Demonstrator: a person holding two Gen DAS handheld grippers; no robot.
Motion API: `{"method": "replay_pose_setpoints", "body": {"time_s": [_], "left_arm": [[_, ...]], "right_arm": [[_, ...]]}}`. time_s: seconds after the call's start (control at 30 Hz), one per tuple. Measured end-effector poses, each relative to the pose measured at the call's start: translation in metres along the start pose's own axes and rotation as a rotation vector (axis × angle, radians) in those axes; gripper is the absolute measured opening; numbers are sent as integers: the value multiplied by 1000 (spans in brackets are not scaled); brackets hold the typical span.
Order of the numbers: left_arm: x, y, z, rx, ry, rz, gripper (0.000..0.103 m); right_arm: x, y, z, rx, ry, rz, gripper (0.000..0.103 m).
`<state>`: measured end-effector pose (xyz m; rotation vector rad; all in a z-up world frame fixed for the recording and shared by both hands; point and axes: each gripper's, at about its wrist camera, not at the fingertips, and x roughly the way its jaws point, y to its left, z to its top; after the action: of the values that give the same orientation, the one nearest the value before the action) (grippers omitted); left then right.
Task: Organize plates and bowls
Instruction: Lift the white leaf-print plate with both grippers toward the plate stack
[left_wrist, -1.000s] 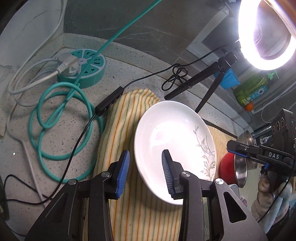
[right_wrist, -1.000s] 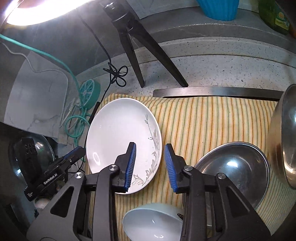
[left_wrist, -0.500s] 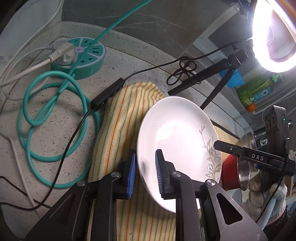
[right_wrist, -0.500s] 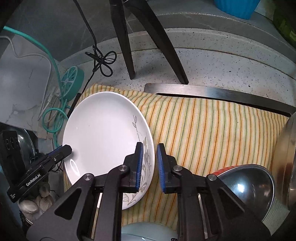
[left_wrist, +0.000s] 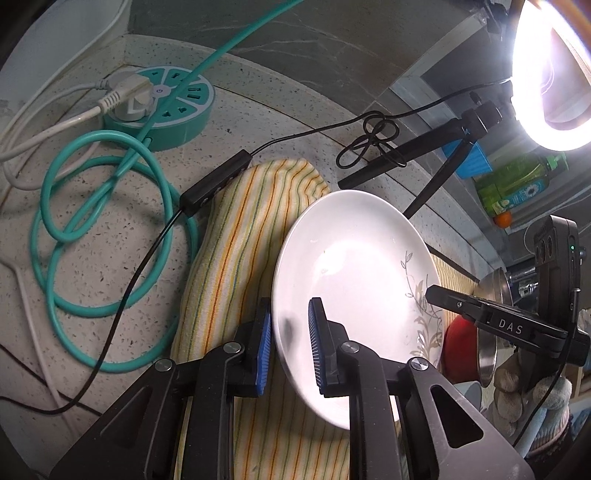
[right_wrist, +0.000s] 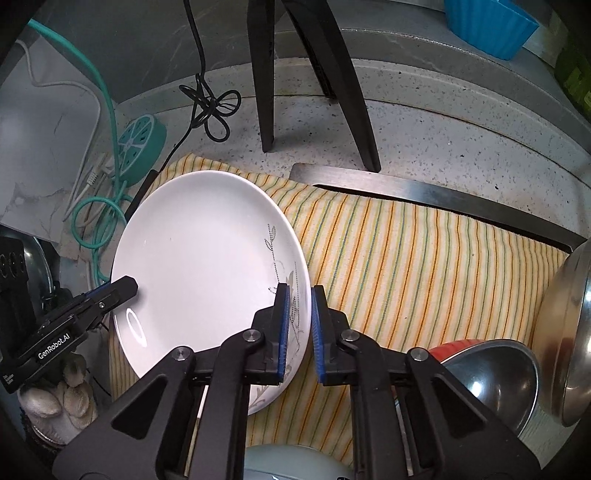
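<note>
A white plate with a grey leaf pattern (left_wrist: 354, 266) is held tilted above the striped yellow cloth (left_wrist: 236, 251). My left gripper (left_wrist: 290, 347) is shut on the plate's left rim. My right gripper (right_wrist: 297, 325) is shut on the plate's right rim (right_wrist: 207, 258), by the leaf pattern. Each gripper shows in the other's view, the right one (left_wrist: 491, 321) and the left one (right_wrist: 96, 299). A steel bowl (right_wrist: 491, 373) over a red bowl and a pale blue bowl (right_wrist: 291, 461) sit at the lower right.
A teal power strip (left_wrist: 162, 107) with a coiled teal cable (left_wrist: 99, 229) lies on the speckled counter at left. A black tripod (right_wrist: 306, 81) with a ring light (left_wrist: 550, 70) stands behind the cloth. A large steel bowl (right_wrist: 569, 332) is at far right.
Both grippers have closed onto the plate's opposite rims. The plate has lifted off the cloth and tilted.
</note>
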<state>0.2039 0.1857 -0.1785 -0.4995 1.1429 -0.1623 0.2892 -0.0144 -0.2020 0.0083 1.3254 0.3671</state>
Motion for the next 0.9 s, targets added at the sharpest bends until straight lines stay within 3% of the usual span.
{"method": "replay_pose_setpoints", "body": {"time_s": [0.53, 0.9], "left_arm": [[-25, 5, -5, -25, -42, 19, 17], [-71, -5, -22, -29, -101, 7, 17]], "right_arm": [[-20, -1, -8, 38, -17, 99, 11], [-67, 11, -24, 17, -62, 175, 11]]}}
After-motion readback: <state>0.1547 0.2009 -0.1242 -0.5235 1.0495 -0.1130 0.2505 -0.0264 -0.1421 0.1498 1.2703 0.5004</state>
